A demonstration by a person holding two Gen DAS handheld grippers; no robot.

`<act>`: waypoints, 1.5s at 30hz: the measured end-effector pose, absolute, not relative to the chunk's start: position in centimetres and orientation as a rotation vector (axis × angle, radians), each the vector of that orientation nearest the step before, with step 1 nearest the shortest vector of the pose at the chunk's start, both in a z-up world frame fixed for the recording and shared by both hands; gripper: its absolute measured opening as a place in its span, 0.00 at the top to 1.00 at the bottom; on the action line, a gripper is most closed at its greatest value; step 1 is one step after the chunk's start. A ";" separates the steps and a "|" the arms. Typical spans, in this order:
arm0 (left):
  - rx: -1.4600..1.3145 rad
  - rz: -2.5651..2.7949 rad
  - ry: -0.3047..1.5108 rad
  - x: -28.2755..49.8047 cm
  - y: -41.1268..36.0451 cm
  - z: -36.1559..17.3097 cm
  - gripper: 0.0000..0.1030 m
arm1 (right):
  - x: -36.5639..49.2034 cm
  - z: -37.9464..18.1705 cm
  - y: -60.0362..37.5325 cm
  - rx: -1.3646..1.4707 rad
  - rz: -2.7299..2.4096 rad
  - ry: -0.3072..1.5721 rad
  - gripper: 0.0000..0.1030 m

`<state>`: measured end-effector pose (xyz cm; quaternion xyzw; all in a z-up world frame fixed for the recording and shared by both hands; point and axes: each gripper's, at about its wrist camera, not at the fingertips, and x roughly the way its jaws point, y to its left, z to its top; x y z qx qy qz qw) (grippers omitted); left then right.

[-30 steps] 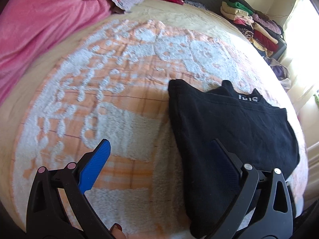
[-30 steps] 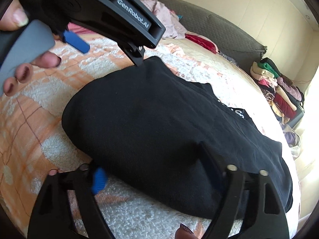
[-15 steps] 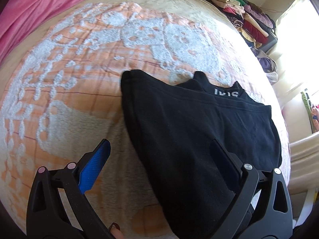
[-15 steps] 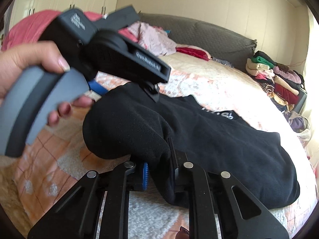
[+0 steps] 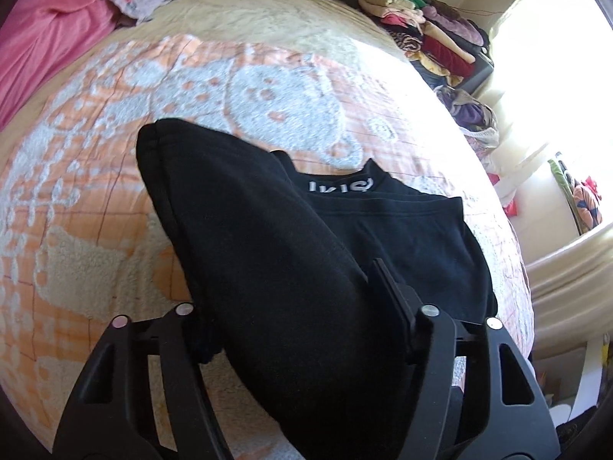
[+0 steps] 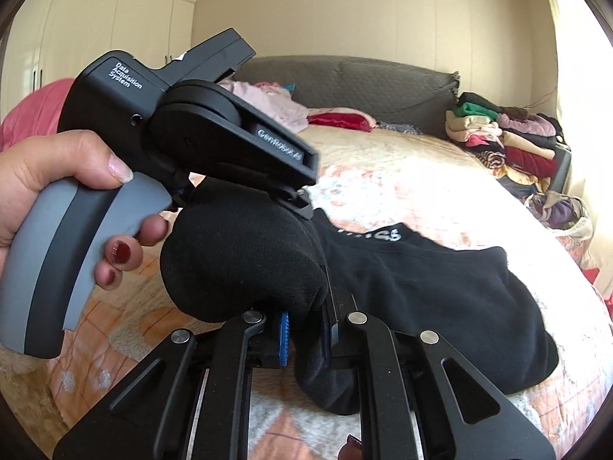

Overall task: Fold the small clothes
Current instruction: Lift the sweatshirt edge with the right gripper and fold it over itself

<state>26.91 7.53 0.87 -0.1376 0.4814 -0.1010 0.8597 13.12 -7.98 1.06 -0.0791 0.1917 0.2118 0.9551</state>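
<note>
The left gripper (image 5: 299, 329) and the right gripper (image 6: 306, 329) each clamp the near edge of the black garment (image 6: 440, 306), raising it off the bed (image 5: 95, 191). The far portion lies flat on the bed.

Both wrist views look close along their jaws, sharing the black garment (image 5: 291, 268) and, seemingly, the bed (image 5: 95, 176)
</note>
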 end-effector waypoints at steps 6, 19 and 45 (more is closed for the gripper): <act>-0.235 -0.243 0.976 26.8 4.3 2.9 0.49 | 12.4 2.0 -10.9 -0.114 0.393 0.363 0.90; -0.157 -0.306 0.946 27.6 -2.2 4.5 0.49 | 12.2 2.0 -16.0 -0.030 0.302 0.379 0.90; -0.189 -0.368 0.980 28.4 -6.2 2.0 0.23 | 16.0 -4.7 -25.5 0.433 0.306 0.618 0.88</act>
